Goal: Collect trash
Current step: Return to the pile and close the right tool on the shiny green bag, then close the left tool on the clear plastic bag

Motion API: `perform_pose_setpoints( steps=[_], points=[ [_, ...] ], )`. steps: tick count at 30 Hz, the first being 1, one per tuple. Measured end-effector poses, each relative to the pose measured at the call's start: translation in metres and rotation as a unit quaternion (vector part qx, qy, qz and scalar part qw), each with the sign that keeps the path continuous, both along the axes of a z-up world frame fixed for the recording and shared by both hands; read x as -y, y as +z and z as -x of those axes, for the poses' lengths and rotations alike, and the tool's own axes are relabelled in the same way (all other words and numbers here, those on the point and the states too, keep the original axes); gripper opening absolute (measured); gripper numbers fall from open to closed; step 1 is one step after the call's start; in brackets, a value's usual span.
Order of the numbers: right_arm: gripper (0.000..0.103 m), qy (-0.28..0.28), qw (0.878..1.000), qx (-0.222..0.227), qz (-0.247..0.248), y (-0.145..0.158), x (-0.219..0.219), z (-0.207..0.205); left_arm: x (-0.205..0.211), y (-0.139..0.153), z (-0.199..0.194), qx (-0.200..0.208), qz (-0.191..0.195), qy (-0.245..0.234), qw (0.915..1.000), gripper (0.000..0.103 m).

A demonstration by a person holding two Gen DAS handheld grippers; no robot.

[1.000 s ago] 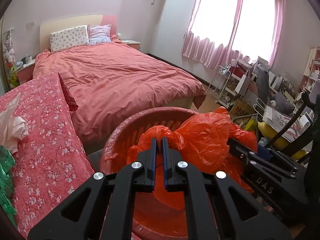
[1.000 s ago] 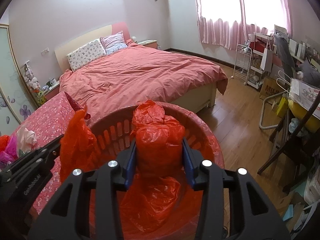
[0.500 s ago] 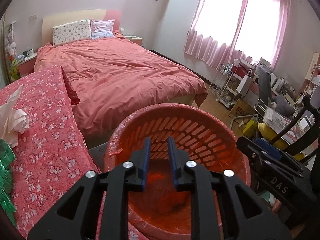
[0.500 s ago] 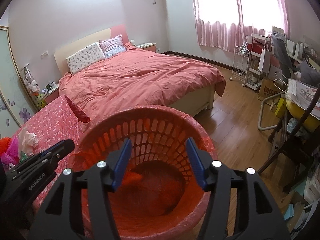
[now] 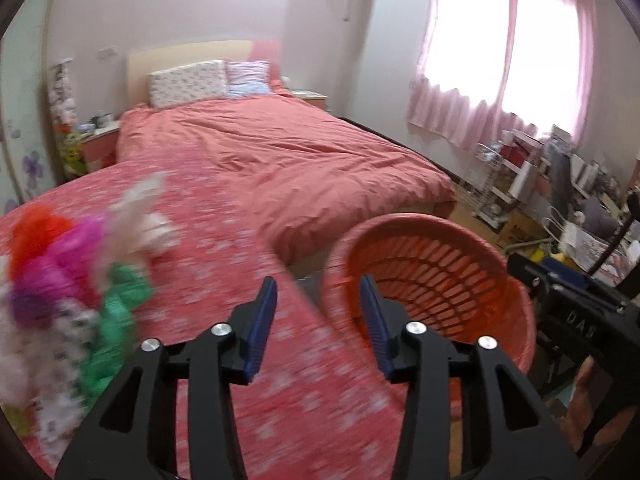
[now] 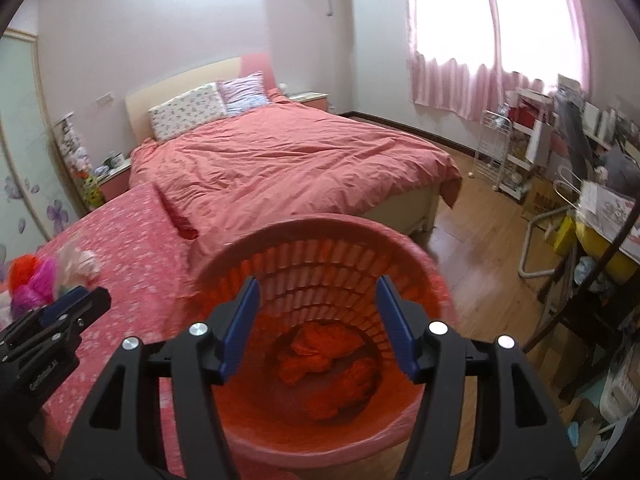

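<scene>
A red slatted basket (image 6: 320,236) stands beside the floral-covered surface; it also shows in the left wrist view (image 5: 432,248). Crumpled orange plastic bags (image 6: 328,364) lie at its bottom. My right gripper (image 6: 318,320) is open and empty just above the basket. My left gripper (image 5: 318,312) is open and empty over the edge of the floral surface (image 5: 248,264), left of the basket. A pile of crumpled trash (image 5: 76,268) in orange, magenta, white and green lies on that surface at the left; it also shows in the right wrist view (image 6: 44,272).
A bed with a salmon duvet (image 6: 288,160) fills the middle of the room. A wooden floor (image 6: 480,240) runs right of the basket. Cluttered racks, a chair and a desk (image 6: 580,184) line the right wall under pink curtains.
Both grippers let go of the orange bag, which dropped into the basket. Both jaws opened wide. My left gripper swung left toward the trash pile; the right gripper stayed over the basket.
</scene>
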State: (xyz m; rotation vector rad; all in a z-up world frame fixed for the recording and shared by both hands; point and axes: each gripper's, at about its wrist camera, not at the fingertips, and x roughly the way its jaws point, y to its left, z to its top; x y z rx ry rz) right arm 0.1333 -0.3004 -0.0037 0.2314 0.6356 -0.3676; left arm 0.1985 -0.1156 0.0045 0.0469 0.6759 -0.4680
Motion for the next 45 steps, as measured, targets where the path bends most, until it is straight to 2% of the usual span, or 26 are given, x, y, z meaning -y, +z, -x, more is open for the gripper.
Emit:
perform_pose_setpoints(
  steps=[6,11,16,23,28,33,35,38,45],
  points=[
    [0.059,0.069,0.998,0.0,0.007,0.006,-0.071,-0.017,-0.076,0.003,0.009,0.013,-0.012,0.075,0.997,0.054],
    [0.059,0.133,0.991,-0.011,0.006,0.0,-0.143,-0.04,-0.148,0.006,0.015,0.018,-0.012,0.151,0.9883,0.058],
    [0.049,0.182,0.983,-0.029,0.0,-0.011,-0.204,-0.063,-0.199,0.006,0.017,0.016,-0.012,0.209,0.9777,0.058],
    [0.04,0.203,0.978,-0.053,-0.018,-0.026,-0.244,-0.09,-0.251,-0.007,0.022,0.003,-0.009,0.256,0.9666,0.058],
    [0.039,0.207,0.975,-0.07,-0.035,-0.037,-0.257,-0.102,-0.263,-0.012,0.026,-0.002,-0.001,0.263,0.9648,0.058],
    [0.038,0.215,0.972,-0.091,-0.019,-0.048,-0.274,-0.113,-0.27,-0.012,0.026,-0.003,0.01,0.258,0.9661,0.058],
    [0.03,0.216,0.971,-0.1,-0.011,-0.053,-0.279,-0.114,-0.267,-0.011,0.023,-0.003,0.012,0.253,0.9674,0.058],
    [0.023,0.211,0.972,-0.1,-0.018,-0.054,-0.273,-0.114,-0.26,-0.011,0.022,-0.003,0.013,0.243,0.9699,0.058],
    [0.021,0.182,0.979,-0.09,-0.012,-0.05,-0.239,-0.102,-0.235,-0.016,0.011,-0.013,0.011,0.217,0.976,0.058]
  ],
)
